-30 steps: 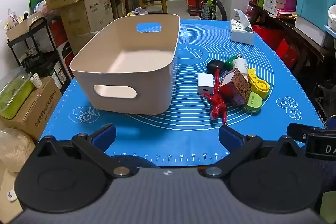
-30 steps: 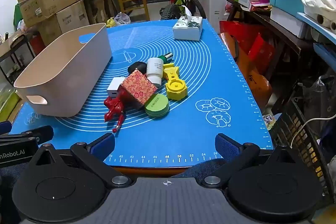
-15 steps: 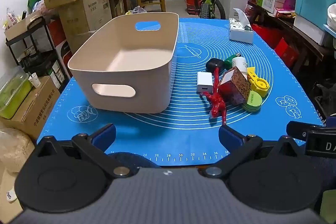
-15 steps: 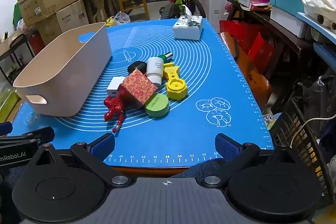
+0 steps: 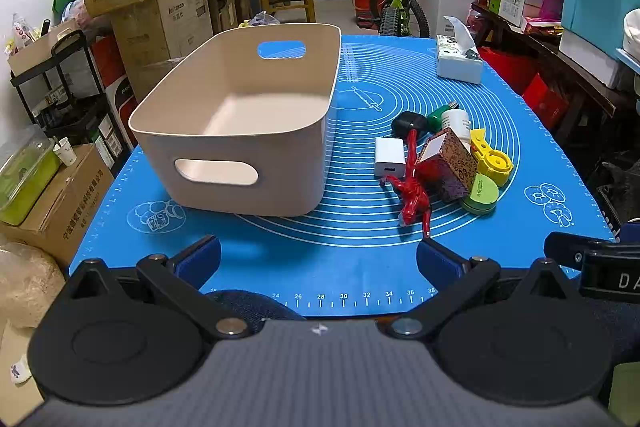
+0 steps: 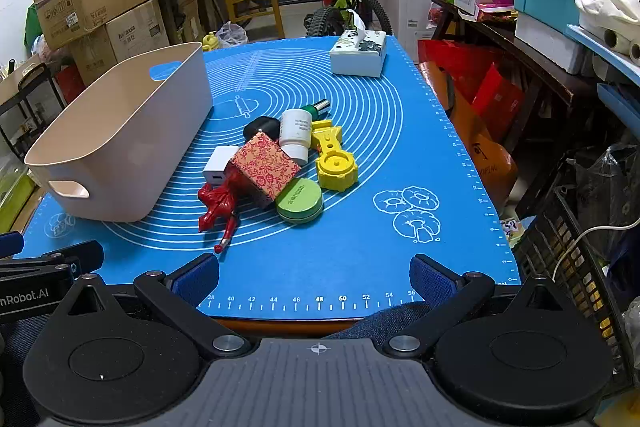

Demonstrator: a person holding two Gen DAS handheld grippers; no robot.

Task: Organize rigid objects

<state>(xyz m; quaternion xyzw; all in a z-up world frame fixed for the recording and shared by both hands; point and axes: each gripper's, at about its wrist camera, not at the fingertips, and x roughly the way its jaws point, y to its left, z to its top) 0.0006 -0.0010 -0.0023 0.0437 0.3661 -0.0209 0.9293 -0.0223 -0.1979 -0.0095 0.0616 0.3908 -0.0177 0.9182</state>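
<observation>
On the surface: empty beige plastic bin (image 5: 240, 131) sits beside the clutter for short drops.
Claws: my left claw (image 5: 318, 259) and right claw (image 6: 314, 273), both spread apart, empty, ready.

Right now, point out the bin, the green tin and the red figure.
bin (image 5: 248, 143): left wrist view, on its near wall above the handle slot.
green tin (image 6: 299, 201): right wrist view, on its lid.
red figure (image 6: 218, 201): right wrist view, on its torso.

Bare mat (image 6: 360, 259) before object cluster (image 6: 280, 171); bin (image 5: 240, 131) blocks left.
</observation>
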